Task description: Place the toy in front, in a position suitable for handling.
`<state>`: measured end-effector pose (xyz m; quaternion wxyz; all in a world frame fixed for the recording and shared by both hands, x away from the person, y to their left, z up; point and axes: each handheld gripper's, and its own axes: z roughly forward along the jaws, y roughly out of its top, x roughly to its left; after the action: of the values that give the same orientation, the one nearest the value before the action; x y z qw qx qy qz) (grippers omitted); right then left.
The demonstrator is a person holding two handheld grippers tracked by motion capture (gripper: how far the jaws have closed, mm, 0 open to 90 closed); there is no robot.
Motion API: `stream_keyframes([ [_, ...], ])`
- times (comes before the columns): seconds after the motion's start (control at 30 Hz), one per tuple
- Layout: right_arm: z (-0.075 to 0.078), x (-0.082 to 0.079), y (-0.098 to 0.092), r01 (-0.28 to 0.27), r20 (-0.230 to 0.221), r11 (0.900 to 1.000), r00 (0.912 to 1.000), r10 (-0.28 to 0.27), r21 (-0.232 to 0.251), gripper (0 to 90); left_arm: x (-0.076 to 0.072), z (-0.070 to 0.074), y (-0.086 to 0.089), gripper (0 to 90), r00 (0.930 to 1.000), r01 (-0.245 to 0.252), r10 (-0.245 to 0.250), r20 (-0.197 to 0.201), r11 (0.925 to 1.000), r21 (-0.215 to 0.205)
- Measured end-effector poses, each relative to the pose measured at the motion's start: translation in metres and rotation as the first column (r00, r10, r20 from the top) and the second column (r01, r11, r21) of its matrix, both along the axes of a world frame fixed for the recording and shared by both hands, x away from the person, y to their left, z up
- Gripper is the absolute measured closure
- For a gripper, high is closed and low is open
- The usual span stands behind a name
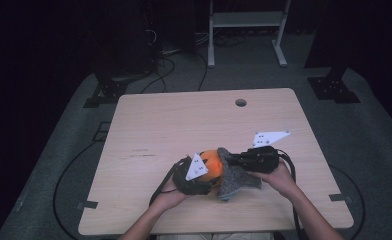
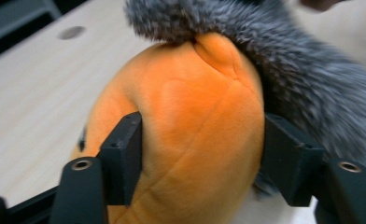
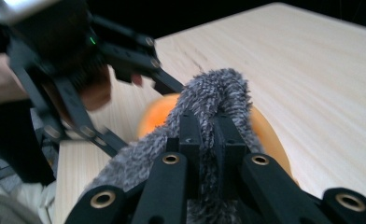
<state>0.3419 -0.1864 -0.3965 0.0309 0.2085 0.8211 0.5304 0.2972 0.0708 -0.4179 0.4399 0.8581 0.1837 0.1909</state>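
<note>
The left gripper (image 2: 197, 154) is clamped on the orange plush body (image 2: 190, 126), which bulges up between the two jaws; both pads are pressed into its sides. The grey furry fabric (image 2: 284, 70) is draped over the top of that body and down past the jaw seen at the right in the left gripper view. The right gripper (image 3: 208, 135) is pinched tight on a fold of the grey furry fabric, which rises between its jaws, with the orange body just beyond them. The toy appears to rest on the table (image 1: 184, 120), though contact is obscured.
</note>
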Motion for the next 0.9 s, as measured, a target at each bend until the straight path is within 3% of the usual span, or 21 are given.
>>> stream_keyframes([
  [0.07, -0.004, 0.0, -0.002, -0.008, -0.021, 1.0, 0.9998, 0.009, 0.005, 83.2, 0.001, 0.003, 0.008, 33.1, 0.9978, 0.05, -0.052, -0.042, 0.9976, -0.048],
  [0.1, -0.01, -0.003, -0.005, -0.006, -0.027, 1.0, 0.9996, 0.005, -0.006, 83.2, 0.006, 0.009, 0.015, 31.4, 0.9944, 0.07, -0.078, -0.071, 0.9913, -0.111],
  [0.2, -0.016, -0.008, -0.012, -0.008, -0.045, 1.0, 0.9989, 0.009, 0.011, 83.2, 0.014, 0.015, 0.019, 30.9, 0.9968, 0.044, -0.053, -0.059, 0.9889, -0.142],
  [0.27, -0.017, -0.009, -0.013, -0.014, -0.044, 1.0, 0.9989, 0.015, 0.012, 83.2, 0.023, 0.014, 0.017, 30.6, 0.9955, 0.024, -0.038, -0.086, 0.9867, -0.161],
  [0.33, -0.018, -0.011, -0.014, -0.024, -0.041, 1.0, 0.9989, 0.024, 0.001, 83.1, 0.028, 0.01, 0.014, 29.6, 0.993, 0.023, -0.039, -0.112, 0.9895, -0.143],
  [0.43, -0.019, -0.012, -0.018, 0.009, -0.032, 1.0, 0.9994, -0.01, -0.017, 83.0, 0.025, 0.003, 0.011, 31.9, 0.9878, 0.016, -0.037, -0.151, 0.9896, -0.143],
  [0.5, -0.023, -0.011, -0.024, 0.062, -0.031, 0.998, 0.9975, -0.063, -0.026, 83.0, 0.019, 0.0, 0.013, 33.9, 0.9833, 0.036, -0.059, -0.172, 0.9904, -0.133],
  [0.57, -0.025, -0.01, -0.025, 0.069, -0.033, 0.997, 0.997, -0.07, -0.028, 83.0, 0.015, 0.0, 0.013, 34.3, 0.9807, 0.049, -0.071, -0.182, 0.991, -0.125],
  [0.6, -0.029, -0.011, -0.025, 0.064, -0.046, 0.998, 0.9968, -0.065, -0.023, 82.9, 0.01, 0.002, 0.015, 34.3, 0.9767, 0.08, -0.099, -0.191, 0.9914, -0.103],
  [0.7, -0.03, -0.012, -0.024, 0.066, -0.04, 0.997, 0.9969, -0.068, -0.039, 82.9, 0.006, 0.008, 0.015, 34.5, 0.9746, 0.12, -0.133, -0.18, 0.9893, -0.083],
  [0.73, -0.03, -0.012, -0.024, 0.063, -0.042, 0.997, 0.997, -0.065, -0.04, 82.9, 0.007, 0.016, 0.015, 34.4, 0.9795, 0.146, -0.154, -0.13, 0.9867, -0.072],
  [0.8, -0.031, -0.012, -0.024, 0.062, -0.043, 0.997, 0.997, -0.063, -0.041, 82.9, 0.011, 0.021, 0.014, 34.2, 0.982, 0.145, -0.153, -0.11, 0.9861, -0.081],
  [0.9, -0.032, -0.015, -0.024, 0.025, -0.044, 0.999, 0.9987, -0.027, -0.041, 82.9, 0.025, 0.025, 0.008, 26.4, 0.9887, 0.118, -0.123, -0.086, 0.991, -0.063],
])
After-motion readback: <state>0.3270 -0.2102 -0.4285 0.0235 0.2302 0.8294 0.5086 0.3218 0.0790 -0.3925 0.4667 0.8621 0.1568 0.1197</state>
